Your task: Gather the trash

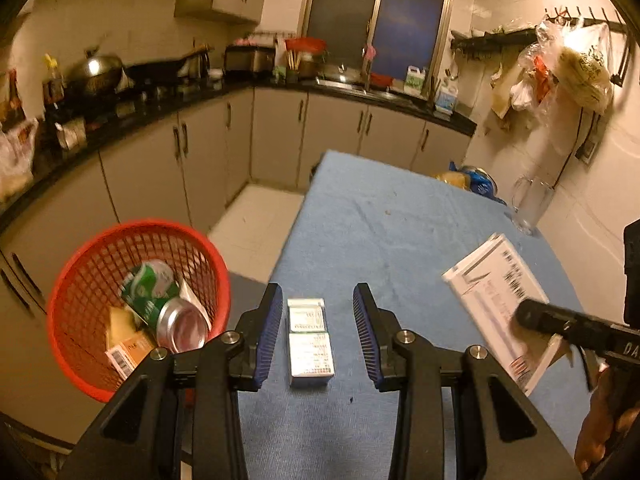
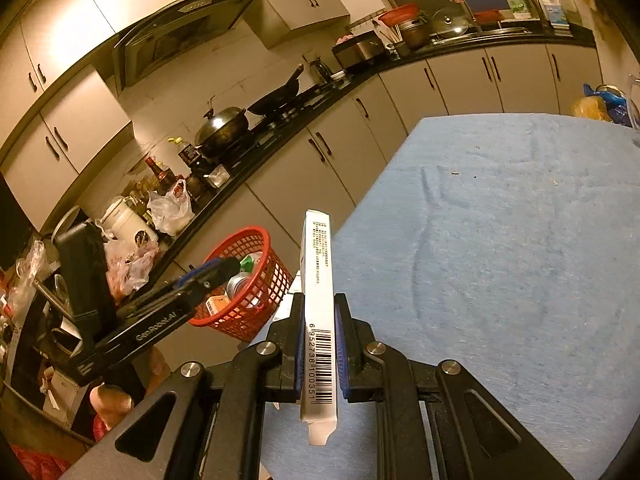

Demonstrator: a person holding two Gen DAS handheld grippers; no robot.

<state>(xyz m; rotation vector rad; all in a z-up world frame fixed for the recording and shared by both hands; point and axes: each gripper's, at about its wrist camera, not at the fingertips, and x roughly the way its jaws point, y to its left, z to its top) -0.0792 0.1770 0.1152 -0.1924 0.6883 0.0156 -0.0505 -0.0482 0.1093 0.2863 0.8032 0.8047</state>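
A small white box [image 1: 310, 340] lies on the blue tablecloth [image 1: 380, 220], between the fingers of my left gripper [image 1: 317, 292]. That gripper is open, with a gap on each side of the box. The red mesh basket [image 1: 136, 304] stands off the table's left edge, holding a green can [image 1: 154, 292] and cartons. My right gripper [image 2: 319, 312] is shut on a flat white box [image 2: 318, 280], gripped edge-on with its barcode showing. The left wrist view shows this flat white box [image 1: 496, 296] lifted over the table's right side. The right wrist view has the basket [image 2: 244, 280] behind my left gripper [image 2: 216, 270].
A glass jug [image 1: 530, 208] and a blue bag with yellow food [image 1: 472, 180] sit at the table's far right. Counters with pans and cabinets [image 1: 180, 152] run along the left and back walls. Plastic bags [image 1: 568, 68] hang on the right wall.
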